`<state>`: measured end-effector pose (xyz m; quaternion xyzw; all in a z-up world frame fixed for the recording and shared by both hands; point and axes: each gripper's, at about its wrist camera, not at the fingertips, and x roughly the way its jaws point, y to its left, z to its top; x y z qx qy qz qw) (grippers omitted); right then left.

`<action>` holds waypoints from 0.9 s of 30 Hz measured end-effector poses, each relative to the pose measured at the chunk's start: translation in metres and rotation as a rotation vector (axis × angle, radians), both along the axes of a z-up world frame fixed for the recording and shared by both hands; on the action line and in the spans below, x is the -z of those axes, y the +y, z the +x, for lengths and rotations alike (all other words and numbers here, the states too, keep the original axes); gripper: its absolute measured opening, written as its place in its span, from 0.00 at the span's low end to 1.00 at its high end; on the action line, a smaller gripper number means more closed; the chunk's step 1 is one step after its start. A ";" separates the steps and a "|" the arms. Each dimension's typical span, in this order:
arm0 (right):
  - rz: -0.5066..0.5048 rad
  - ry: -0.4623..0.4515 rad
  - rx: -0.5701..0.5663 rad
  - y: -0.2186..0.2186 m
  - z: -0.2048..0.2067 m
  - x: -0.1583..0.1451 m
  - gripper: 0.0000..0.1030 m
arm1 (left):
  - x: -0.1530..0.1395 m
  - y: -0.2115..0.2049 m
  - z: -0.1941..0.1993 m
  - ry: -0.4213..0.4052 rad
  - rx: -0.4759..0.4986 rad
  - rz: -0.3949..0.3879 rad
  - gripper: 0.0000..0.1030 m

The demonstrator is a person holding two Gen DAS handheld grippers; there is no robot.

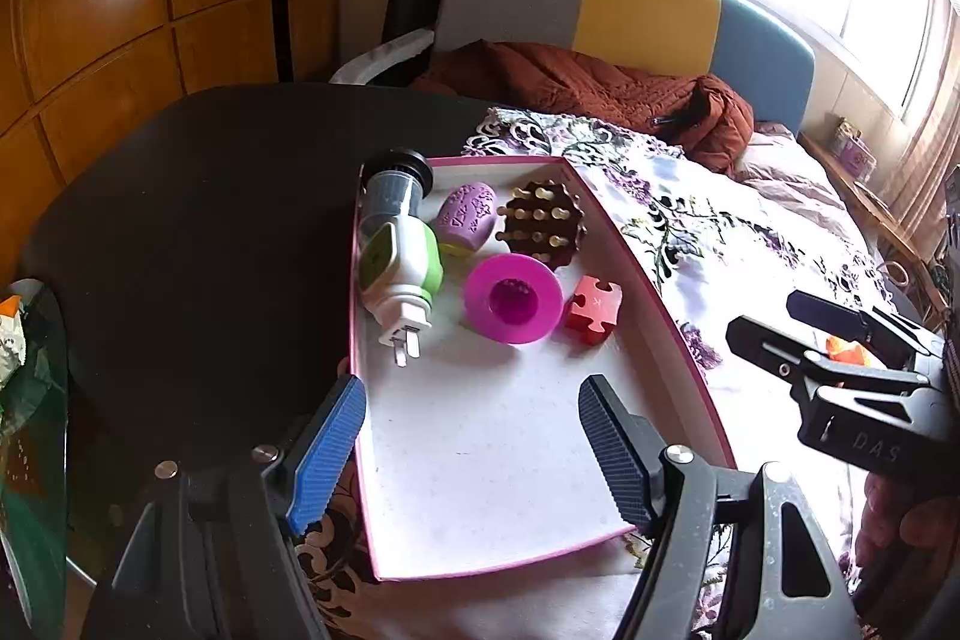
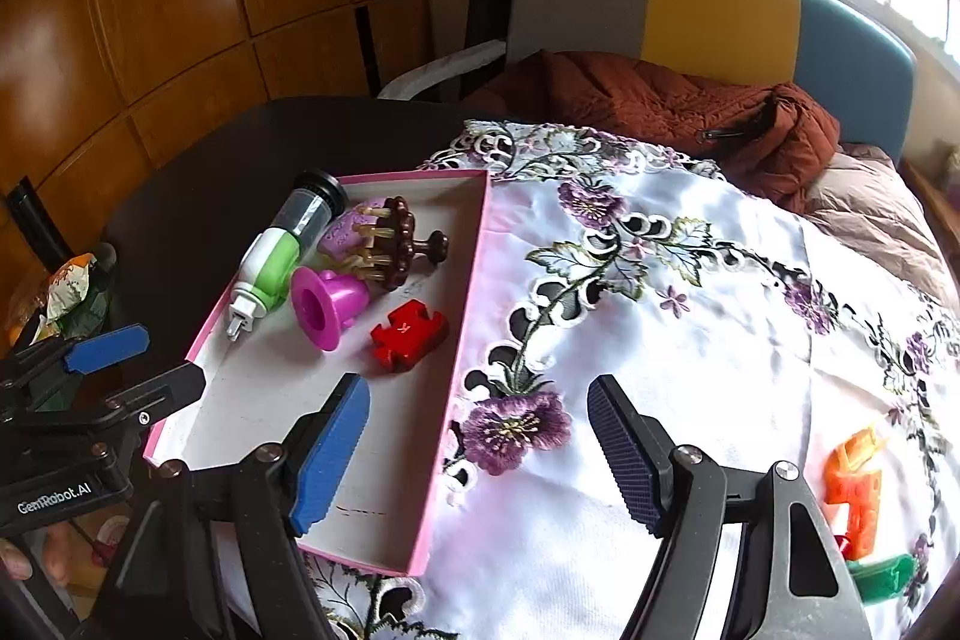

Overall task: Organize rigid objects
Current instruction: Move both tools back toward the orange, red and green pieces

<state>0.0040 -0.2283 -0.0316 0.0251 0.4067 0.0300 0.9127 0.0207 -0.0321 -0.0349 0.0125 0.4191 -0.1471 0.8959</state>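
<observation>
Nearest, both tools stand wide apart and carry nothing: the left gripper [image 1: 474, 454] hangs over the near, bare floor of the pink-rimmed tray [image 1: 678, 340], and the right gripper [image 2: 480, 454] straddles the tray's right wall, over the embroidered tablecloth [image 2: 690, 340].

Just right of the right gripper, on the cloth, lie an orange plastic piece [image 2: 855, 490] and a green one [image 2: 882, 577], not yet in the tray. Both look light, stiff and hollow, probably smooth enough to slip. I would pinch the orange one across its narrow width, low and near its middle.

Farther in, the tray's far end holds the sorted things: a red puzzle block [image 2: 408, 337], solid with flat faces that should grip well; a magenta funnel-shaped cup [image 2: 327, 307] on its side, likely to roll; a plug-in device with a green body [image 2: 273, 262], bulkier and perhaps heavier; a lilac embossed cylinder [image 1: 465, 217]; and a dark wooden pegged massager [image 1: 543, 220], best taken by its knob.
</observation>
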 end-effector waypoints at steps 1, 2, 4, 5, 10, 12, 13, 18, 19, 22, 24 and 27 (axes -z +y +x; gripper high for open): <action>0.000 -0.001 0.007 -0.003 -0.001 0.000 0.74 | 0.000 -0.001 -0.001 0.000 0.004 0.002 0.72; 0.001 -0.002 0.015 -0.006 -0.003 -0.001 0.74 | 0.000 -0.002 -0.001 -0.001 0.007 0.003 0.72; 0.005 -0.002 0.032 -0.014 -0.006 -0.001 0.76 | 0.000 -0.004 -0.003 -0.004 0.014 0.005 0.72; 0.006 -0.003 0.041 -0.017 -0.007 -0.002 0.77 | 0.000 -0.005 -0.003 -0.005 0.018 0.006 0.72; 0.003 -0.013 0.101 -0.042 -0.016 -0.007 0.79 | 0.000 -0.011 -0.005 0.000 0.034 0.010 0.72; -0.001 -0.020 0.130 -0.055 -0.021 -0.010 0.79 | 0.000 -0.014 -0.005 0.005 0.045 0.007 0.72; -0.005 -0.023 0.146 -0.062 -0.024 -0.012 0.79 | 0.001 -0.016 -0.006 0.008 0.051 0.005 0.72; -0.009 -0.048 0.260 -0.108 -0.043 -0.023 0.80 | 0.001 -0.023 -0.008 0.022 0.080 -0.009 0.72; -0.009 -0.053 0.293 -0.120 -0.048 -0.025 0.80 | 0.002 -0.025 -0.008 0.027 0.084 -0.014 0.72; -0.003 -0.070 0.401 -0.158 -0.067 -0.031 0.82 | 0.002 -0.030 -0.008 0.041 0.118 -0.031 0.72; 0.005 -0.080 0.489 -0.185 -0.081 -0.033 0.83 | 0.001 -0.036 -0.010 0.043 0.146 -0.041 0.72; 0.040 -0.090 0.636 -0.227 -0.103 -0.031 0.83 | -0.003 -0.049 -0.014 0.037 0.197 -0.055 0.72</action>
